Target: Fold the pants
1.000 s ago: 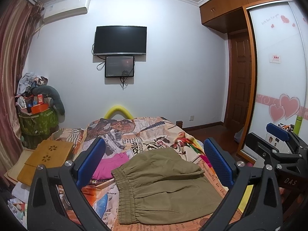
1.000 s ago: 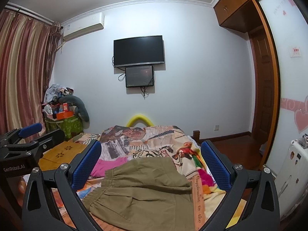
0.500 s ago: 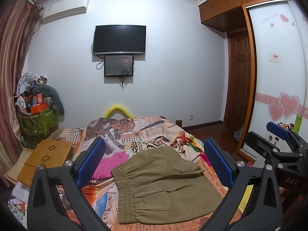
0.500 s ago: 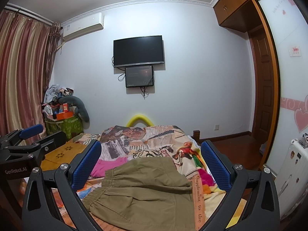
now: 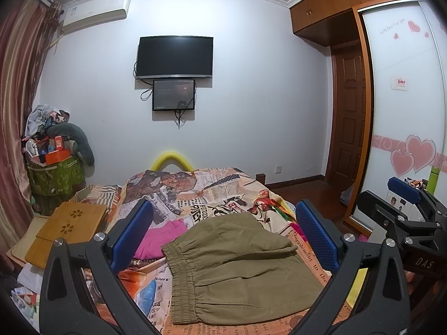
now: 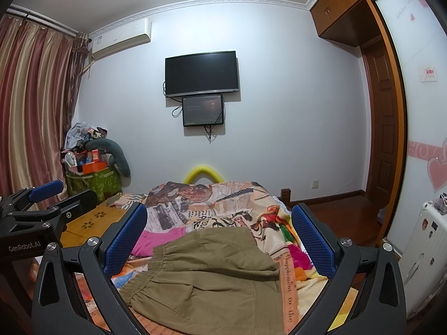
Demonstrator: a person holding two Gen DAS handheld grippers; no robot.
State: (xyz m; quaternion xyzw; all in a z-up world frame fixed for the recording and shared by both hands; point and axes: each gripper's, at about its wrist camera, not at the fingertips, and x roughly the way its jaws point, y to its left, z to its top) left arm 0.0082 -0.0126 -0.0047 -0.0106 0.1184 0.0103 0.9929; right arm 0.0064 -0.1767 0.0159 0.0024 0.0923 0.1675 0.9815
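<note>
Both tools hang wide open and hold nothing: the left hand-held gripper [image 5: 223, 234] and the right hand-held gripper [image 6: 219, 236]. Just past them, the green pants [image 5: 237, 268] lie on the bed [image 5: 212, 192], looking already folded small. Next, I think, comes one more fold or a tidy pat. Only the right view shows a white suitcase [image 6: 427, 254].

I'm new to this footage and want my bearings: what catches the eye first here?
The olive-green pants lie folded on the bed's loud newspaper-print cover, framed by both open grippers, left and right, neither touching the cloth. Behind, a black TV hangs on the far wall, and a pink garment lies left of the pants.
</note>
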